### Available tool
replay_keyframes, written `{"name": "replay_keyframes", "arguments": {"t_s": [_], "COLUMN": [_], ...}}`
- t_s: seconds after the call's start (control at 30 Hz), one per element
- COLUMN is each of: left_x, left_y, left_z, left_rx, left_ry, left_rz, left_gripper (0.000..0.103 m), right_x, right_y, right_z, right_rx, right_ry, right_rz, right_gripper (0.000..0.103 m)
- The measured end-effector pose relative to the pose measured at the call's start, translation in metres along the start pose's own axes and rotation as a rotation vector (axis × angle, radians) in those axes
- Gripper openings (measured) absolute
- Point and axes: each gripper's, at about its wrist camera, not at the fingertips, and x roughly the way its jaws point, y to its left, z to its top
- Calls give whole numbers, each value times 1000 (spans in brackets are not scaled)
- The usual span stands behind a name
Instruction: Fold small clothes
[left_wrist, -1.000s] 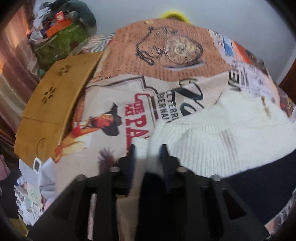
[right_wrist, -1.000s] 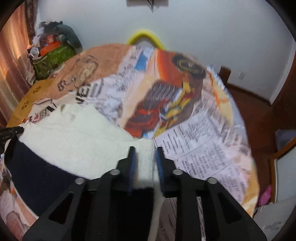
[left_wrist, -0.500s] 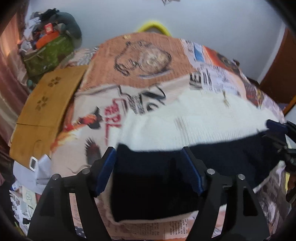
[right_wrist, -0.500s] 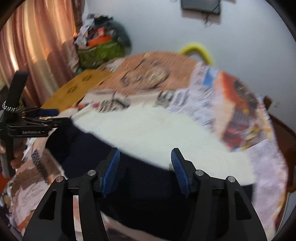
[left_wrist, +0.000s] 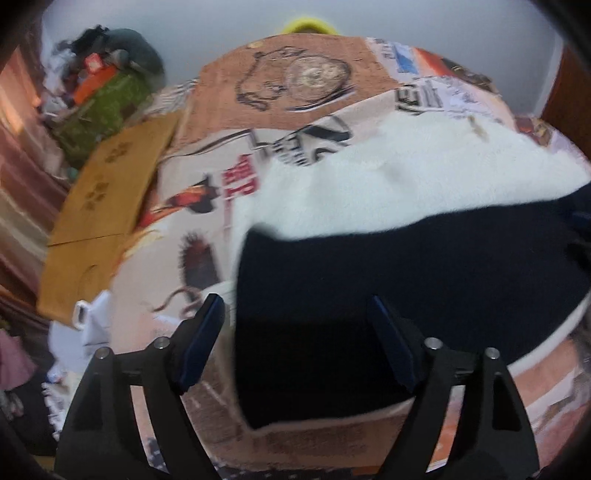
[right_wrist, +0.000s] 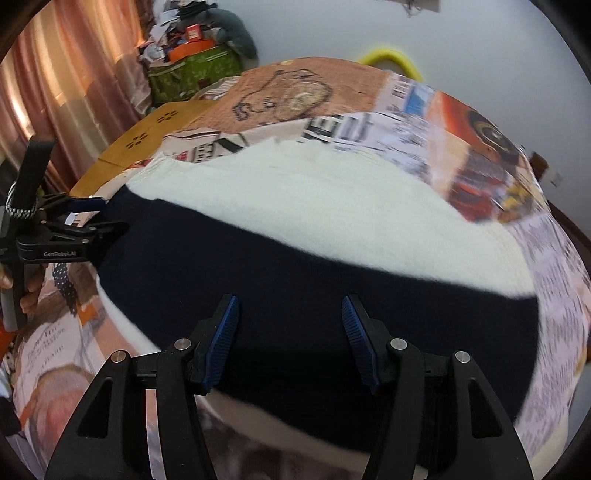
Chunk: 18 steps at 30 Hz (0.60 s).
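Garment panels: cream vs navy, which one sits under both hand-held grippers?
The navy panel. It lies nearest, spanning the gap between each open hand-held gripper's fingers (left, right); the cream panel lies beyond it.

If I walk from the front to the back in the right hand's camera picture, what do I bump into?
Right gripper → navy part of the garment → cream part of the garment → printed tablecloth → yellow hoop → white wall.
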Motion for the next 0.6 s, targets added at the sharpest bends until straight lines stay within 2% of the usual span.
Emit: {"name": "replay_keyframes", "arguments": {"t_s": [0.13,0.27,0.43,0.6], "left_x": [0,-11,-22,-46], "left_y": [27,44,59,60], "left_z": [-13,-26,-40,-49], "left_rx": [-100,-152,-202,-225], "left_ry": [28,16,16,-22], "left_rz": [-45,-11,-3,11], "left_gripper": [83,83,83,83], "right_x": [-16,-30,-42,-48], "right_y": [-21,-41,-60,-55], "right_z": [-16,-35,-56,-53], "right_rx": [51,94,171,186], "right_ry": [-1,5,-12,-16], "right_rz": [-30,-68,-45,-67], "right_gripper": [54,54,54,54]}}
